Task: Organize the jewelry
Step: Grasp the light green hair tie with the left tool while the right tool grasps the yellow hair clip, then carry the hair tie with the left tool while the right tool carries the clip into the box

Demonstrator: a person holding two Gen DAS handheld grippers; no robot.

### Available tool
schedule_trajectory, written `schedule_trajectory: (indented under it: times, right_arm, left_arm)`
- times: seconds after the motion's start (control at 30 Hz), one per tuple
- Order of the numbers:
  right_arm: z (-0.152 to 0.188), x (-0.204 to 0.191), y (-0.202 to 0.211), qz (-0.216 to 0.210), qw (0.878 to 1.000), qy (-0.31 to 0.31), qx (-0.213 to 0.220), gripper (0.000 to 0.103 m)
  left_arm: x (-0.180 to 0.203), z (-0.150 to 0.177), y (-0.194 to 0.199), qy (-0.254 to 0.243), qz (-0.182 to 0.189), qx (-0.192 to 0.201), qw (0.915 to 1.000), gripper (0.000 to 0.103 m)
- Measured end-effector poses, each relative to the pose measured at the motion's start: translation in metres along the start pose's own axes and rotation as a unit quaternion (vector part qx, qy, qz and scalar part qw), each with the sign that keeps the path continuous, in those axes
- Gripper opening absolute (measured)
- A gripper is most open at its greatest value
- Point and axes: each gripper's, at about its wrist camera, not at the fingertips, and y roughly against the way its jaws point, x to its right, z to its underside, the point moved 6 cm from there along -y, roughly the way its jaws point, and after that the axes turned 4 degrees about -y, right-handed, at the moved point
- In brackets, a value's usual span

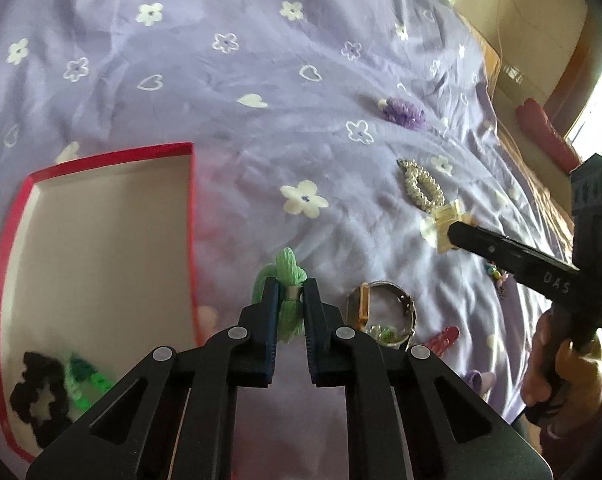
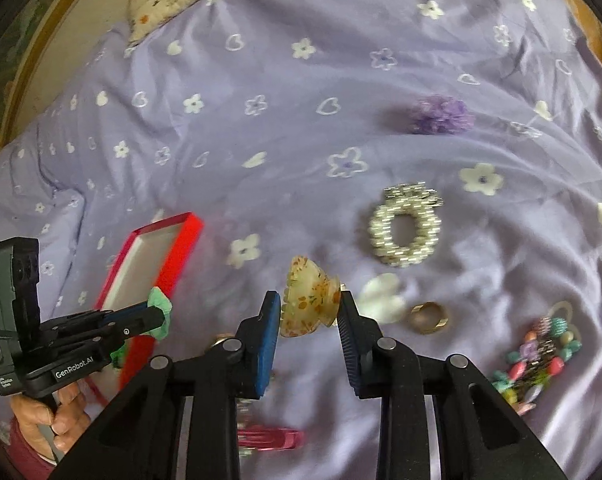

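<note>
green scrunchie [image 1: 287, 296]: pinched in my left hand-held gripper [image 1: 290, 294], lifted just beside the right wall of the red box; in the right wrist view it shows as a pale green puff [image 2: 160, 312] at the tip of that gripper [image 2: 157, 314].
left hand-held gripper: my jaws are closed on the green scrunchie, its small metal band between the pads.
hair claw [image 2: 309, 300]: translucent yellowish with orange flecks, sitting between the fingers of my right hand-held gripper [image 2: 311, 304]; the right finger touches it, the left one is right at its edge, though i cannot tell how firmly they press.
right hand-held gripper: seen from the left wrist view [image 1: 451, 228] its tip is at the hair claw [image 1: 447, 222], gripping it above the bedspread.
red box [image 1: 193, 240]: open, white inside, lying on the bed to my left; a black scrunchie [image 1: 41, 400] and something green [image 1: 87, 376] lie in its near corner.
pearl scrunchie [image 2: 405, 228]: flat on the bedspread beyond the hair claw.
gold ring [image 2: 429, 316]: on the cloth just right of my right gripper's finger.
bead bracelet [image 2: 537, 360]: a many-coloured heap far right.
purple scrunchie [image 2: 441, 114]: well apart, farther up the bed.
watch [image 1: 385, 312]: just right of my left gripper.
pink clip [image 2: 271, 438]: near edge, partly under my right gripper.
bedspread [image 2: 261, 160]: lilac with white flowers and hearts, wrinkled.
</note>
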Motion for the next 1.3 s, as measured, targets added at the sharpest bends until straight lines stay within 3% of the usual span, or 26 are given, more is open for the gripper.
schedule_trajectory:
  times: [0.33, 0.73, 1.3]
  right_arm:
    - [0.011, -0.059, -0.009, -0.039, 0.998, 0.034, -0.017, 0.029]
    - [0.022, -0.129, -0.027, -0.085, 0.993, 0.075, -0.037, 0.029]
    - [0.03, -0.207, -0.082, -0.112, 0.982, 0.132, -0.079, 0.029]
  left_arm:
    - [-0.026, 0.006, 0.036, 0.028, -0.003, 0.033, 0.9991, 0.01]
    - [-0.08, 0.015, 0.065, 0.064, -0.033, 0.054, 0.9959, 0.01]
    - [-0.152, 0.028, 0.058, 0.117, -0.064, 0.05, 0.9899, 0.01]
